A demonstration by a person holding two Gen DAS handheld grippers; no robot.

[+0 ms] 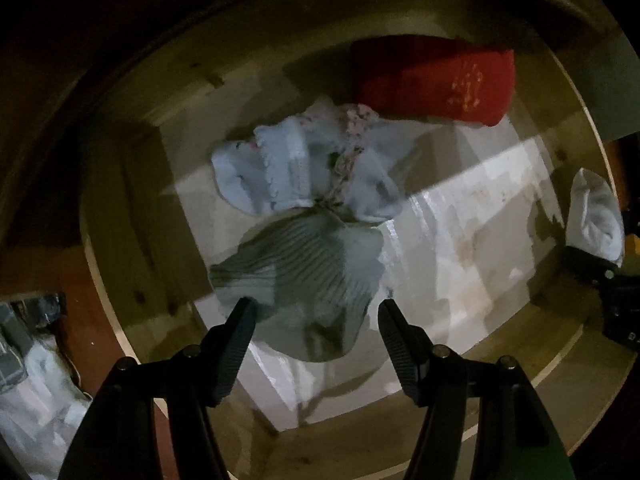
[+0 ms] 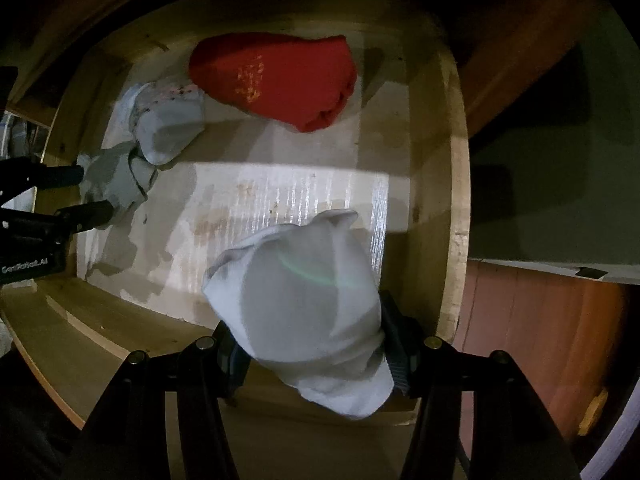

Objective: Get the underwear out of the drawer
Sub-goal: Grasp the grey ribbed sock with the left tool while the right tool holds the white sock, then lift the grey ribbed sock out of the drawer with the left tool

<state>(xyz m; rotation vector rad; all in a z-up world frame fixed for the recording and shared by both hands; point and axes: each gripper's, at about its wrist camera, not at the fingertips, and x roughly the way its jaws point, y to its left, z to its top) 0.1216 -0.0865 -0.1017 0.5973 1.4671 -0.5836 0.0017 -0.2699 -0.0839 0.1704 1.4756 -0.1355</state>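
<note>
Clamped in the right gripper point(image 2: 316, 354): a white bundle point(image 2: 304, 304), above the drawer point(image 2: 452, 208) front. Left gripper point(image 1: 316, 312), fingers apart around a grey ribbed piece point(image 1: 304, 276) on the drawer floor. Beyond, pale blue bundle point(image 1: 296, 168), red bundle point(image 1: 432, 80).

The drawer point(image 1: 132, 216) is pale wood with a whitish, stained floor. In it lie a red bundle point(image 1: 434, 80) (yellow speckles), a light-blue floral-trimmed piece point(image 1: 288, 168), a grey ribbed piece point(image 1: 304, 276); the held bundle point(image 2: 308, 316) is white.
</note>
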